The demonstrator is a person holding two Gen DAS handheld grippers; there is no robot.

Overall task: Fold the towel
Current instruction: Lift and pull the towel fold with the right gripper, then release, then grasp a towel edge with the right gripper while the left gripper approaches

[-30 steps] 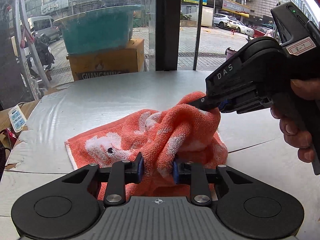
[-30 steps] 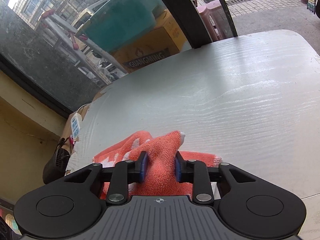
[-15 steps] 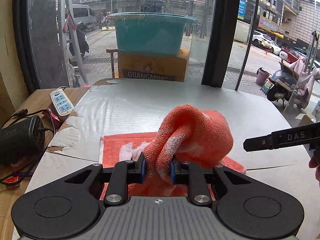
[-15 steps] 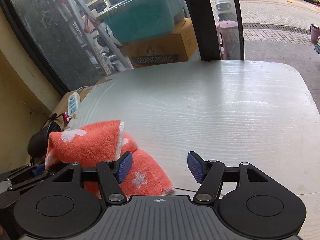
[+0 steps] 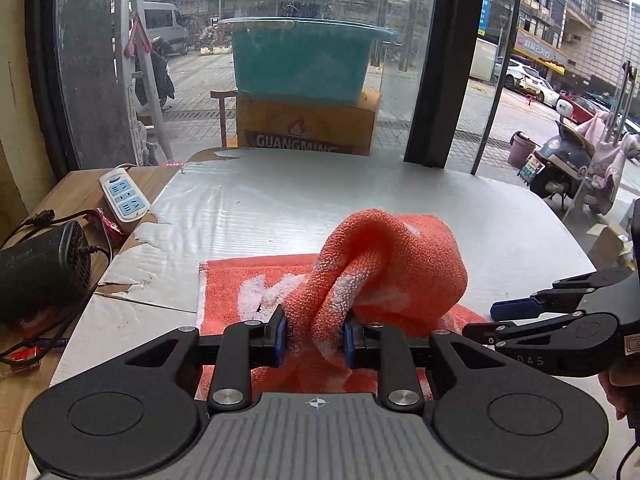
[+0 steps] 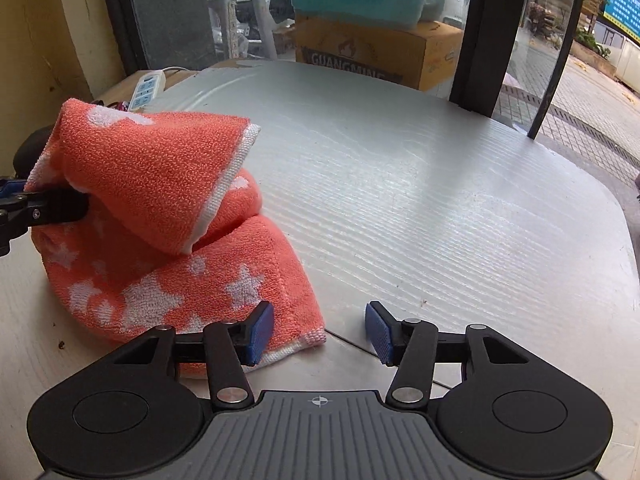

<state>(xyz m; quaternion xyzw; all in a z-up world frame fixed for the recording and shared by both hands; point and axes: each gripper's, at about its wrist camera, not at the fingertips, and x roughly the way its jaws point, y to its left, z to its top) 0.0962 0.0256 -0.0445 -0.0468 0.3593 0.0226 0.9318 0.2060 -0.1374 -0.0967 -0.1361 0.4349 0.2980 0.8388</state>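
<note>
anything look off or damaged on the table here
Yes: the table's silvery covering is torn along its left edge, by the power strip, with ragged peeled patches. The orange towel is bunched in a lump rather than lying flat, one fold pinched in the left tool.

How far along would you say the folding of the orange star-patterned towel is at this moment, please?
Partly done. Done: the orange star-patterned terry towel is already doubled over on the grey table. In hand: the left hand-held gripper pinches a raised bunch of it, its jaws easing open. Left: the lifted flap must be laid flat; the right hand-held gripper is empty, its jaws closing near the towel's corner.
</note>
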